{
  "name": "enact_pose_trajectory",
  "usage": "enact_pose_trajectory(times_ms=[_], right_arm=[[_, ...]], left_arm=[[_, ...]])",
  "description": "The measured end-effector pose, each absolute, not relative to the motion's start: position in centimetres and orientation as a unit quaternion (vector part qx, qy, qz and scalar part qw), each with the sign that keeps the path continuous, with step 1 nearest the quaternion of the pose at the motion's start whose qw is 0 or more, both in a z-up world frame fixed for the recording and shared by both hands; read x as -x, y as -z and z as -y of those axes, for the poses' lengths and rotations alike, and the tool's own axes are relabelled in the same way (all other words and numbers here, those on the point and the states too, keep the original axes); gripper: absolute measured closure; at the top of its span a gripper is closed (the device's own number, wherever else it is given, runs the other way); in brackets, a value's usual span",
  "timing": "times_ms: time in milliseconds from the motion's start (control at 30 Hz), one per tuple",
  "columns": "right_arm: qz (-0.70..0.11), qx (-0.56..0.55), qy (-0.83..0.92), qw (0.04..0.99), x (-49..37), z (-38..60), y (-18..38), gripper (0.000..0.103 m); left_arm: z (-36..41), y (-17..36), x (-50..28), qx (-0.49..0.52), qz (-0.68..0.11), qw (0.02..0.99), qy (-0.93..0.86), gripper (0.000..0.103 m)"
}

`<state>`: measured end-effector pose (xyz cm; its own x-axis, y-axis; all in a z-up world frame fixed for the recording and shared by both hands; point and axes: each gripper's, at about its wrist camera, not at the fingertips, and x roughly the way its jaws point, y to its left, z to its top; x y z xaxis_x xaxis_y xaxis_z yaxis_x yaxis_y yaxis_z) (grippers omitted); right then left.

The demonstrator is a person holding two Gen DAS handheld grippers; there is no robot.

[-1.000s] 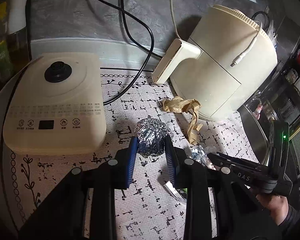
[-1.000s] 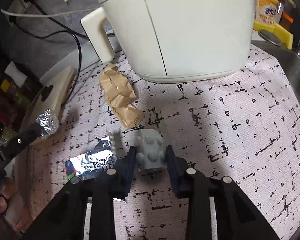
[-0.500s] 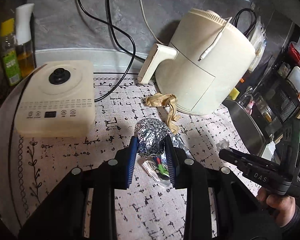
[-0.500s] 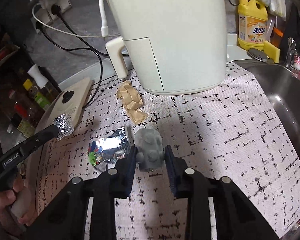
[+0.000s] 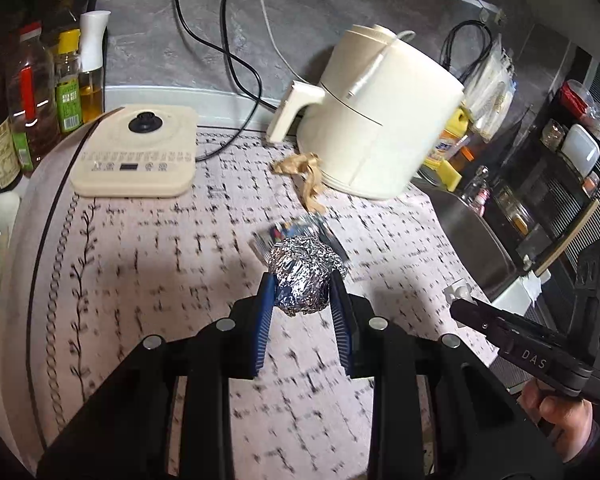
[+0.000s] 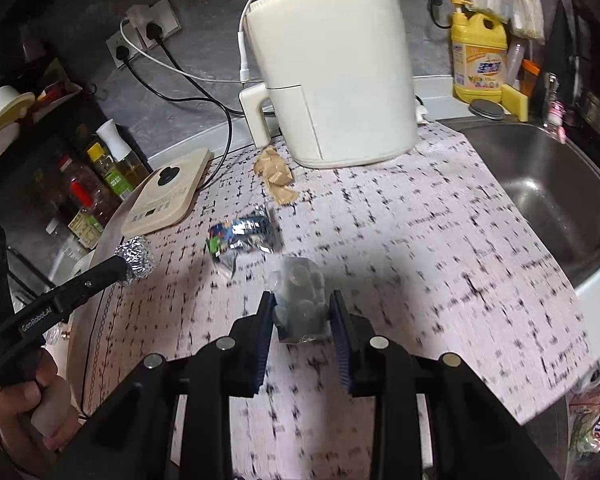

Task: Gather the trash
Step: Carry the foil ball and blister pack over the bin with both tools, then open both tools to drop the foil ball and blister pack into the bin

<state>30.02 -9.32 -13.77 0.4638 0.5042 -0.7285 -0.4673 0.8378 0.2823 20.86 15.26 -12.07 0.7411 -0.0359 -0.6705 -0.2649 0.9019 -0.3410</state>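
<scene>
Our left gripper (image 5: 302, 294) clamps the foil ball (image 5: 304, 280) between its pads above the mat (image 5: 140, 264); our right gripper (image 6: 302, 312) clamps a grey blister pack (image 6: 300, 300); only its view shows the sink (image 6: 540, 184)

Dim indoor light; motion blur on mat (image 5: 148, 264) pattern; soft shadows near lens; fisheye corners black.

Air fryer (image 6: 332, 76) at the back of the mat (image 6: 420, 232), crumpled paper (image 6: 277, 176) before it, cooktop (image 6: 166, 194) left, sink (image 6: 548, 184) right, wrapper (image 6: 242, 232) mid-mat.
</scene>
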Motion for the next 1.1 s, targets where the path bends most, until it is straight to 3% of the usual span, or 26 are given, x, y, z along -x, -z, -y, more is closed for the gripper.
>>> enact_pose_trajectory(times_ms=[1100], right_arm=[[-0.476,-0.103,-0.095,0.868,-12.2,39.0,19.8,0.075]], left_arm=[[10.4,17.6,-12.3,0.162,-0.438,0.880,0.091,0.075]])
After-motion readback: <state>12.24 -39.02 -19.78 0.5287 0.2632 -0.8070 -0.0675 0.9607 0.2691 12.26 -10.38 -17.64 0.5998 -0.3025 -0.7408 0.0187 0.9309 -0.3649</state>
